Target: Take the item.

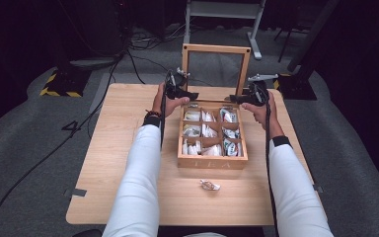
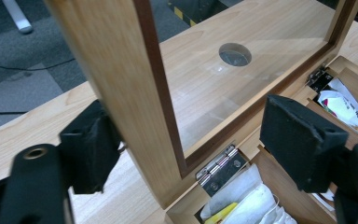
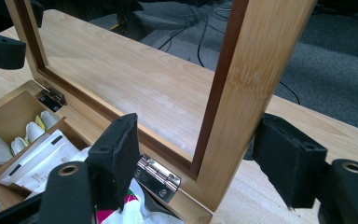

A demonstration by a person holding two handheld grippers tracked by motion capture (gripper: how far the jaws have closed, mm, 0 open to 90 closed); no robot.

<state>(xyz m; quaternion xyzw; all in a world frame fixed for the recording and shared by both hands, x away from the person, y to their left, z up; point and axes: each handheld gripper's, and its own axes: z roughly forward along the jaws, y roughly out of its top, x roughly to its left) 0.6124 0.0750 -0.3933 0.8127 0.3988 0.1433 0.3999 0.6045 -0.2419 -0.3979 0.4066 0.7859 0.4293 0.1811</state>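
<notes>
Wooden and pale, the tea box sat mid-table with the letters "TEA" on its front wall. Print on the packets in its compartments was too small to read. The glazed lid stood upright on its hinges. The left gripper straddled one side rail of the lid, one pad touching it and the other clear; the right gripper straddled the other rail, pads apart from it. A loose packet lay just before the box, its wrapper blurred.
</notes>
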